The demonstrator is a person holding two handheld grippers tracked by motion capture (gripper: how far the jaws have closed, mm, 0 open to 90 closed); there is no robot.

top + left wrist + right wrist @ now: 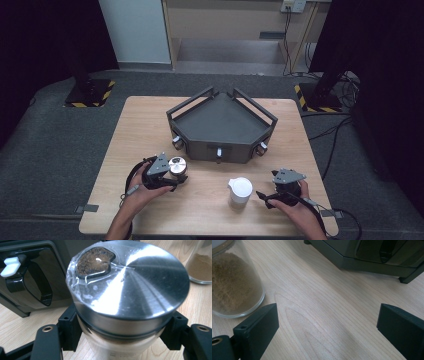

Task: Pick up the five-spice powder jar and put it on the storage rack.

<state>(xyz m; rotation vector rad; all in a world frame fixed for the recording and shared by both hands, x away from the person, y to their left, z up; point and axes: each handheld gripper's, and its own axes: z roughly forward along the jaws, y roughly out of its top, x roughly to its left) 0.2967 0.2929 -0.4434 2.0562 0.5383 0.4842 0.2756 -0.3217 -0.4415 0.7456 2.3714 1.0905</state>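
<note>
A glass jar with a shiny metal lid (140,282) sits between the jaws of my left gripper (122,330), whose pads press on both its sides. A brown sample under clear tape (93,262) is stuck on the lid. In the high view this jar (176,165) and the left gripper (175,174) are at the table's front left. A second jar with a white lid (240,189) stands front centre and holds brown powder (229,287). My right gripper (270,194) is just right of it, open, with bare table between its jaws (328,322).
A dark grey angled rack (222,122) with rails and small knobs along its front takes up the middle of the wooden table (140,130). A white knob (10,265) on it shows close to the left gripper. Dark floor and stands surround the table.
</note>
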